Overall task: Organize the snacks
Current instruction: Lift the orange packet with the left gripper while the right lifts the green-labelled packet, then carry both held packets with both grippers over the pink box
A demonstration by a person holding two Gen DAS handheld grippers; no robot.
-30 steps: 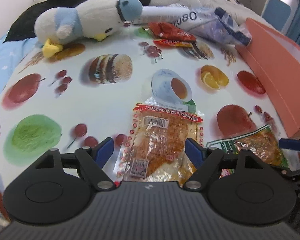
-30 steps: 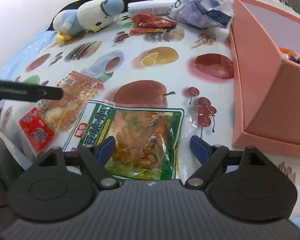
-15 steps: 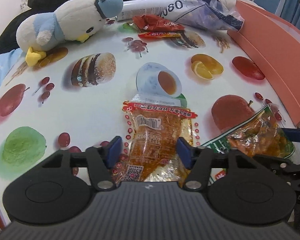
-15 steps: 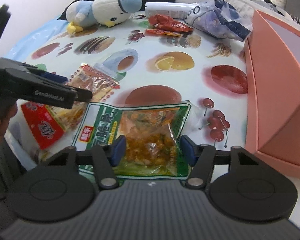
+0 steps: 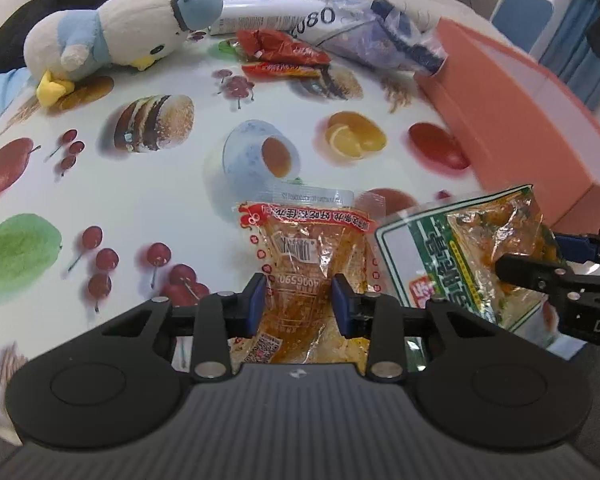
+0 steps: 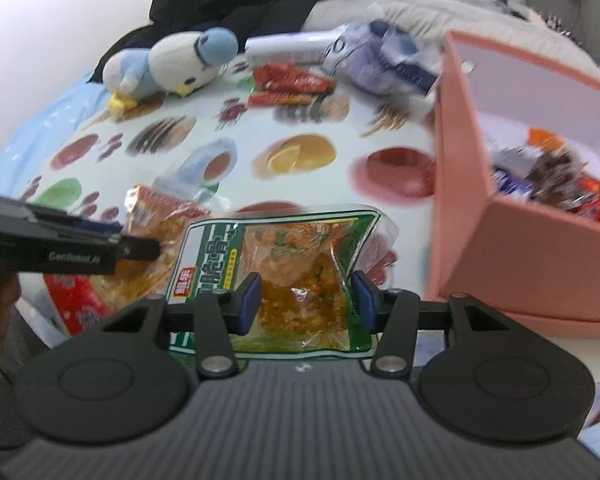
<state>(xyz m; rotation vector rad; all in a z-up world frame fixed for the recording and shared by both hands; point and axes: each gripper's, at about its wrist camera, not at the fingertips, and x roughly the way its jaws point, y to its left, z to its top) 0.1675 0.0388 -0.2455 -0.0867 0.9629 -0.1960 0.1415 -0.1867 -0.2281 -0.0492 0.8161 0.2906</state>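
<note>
Both tools are closing: left tool (image 5: 299, 307) pinches the crinkly orange snack pack (image 5: 308, 256), right tool (image 6: 305, 300) pinches the glossy green snack pack (image 6: 288, 264), both lifted off the worktop (image 5: 172, 200). Open-topped pink box (image 6: 500, 248) sits just right; plenty of bare cloth ahead.

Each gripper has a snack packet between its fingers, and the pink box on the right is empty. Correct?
Not quite: the pink box already holds several wrapped snacks, as the right wrist view shows. The rest stands: left gripper and right gripper each have a packet between their closing fingers.
</note>
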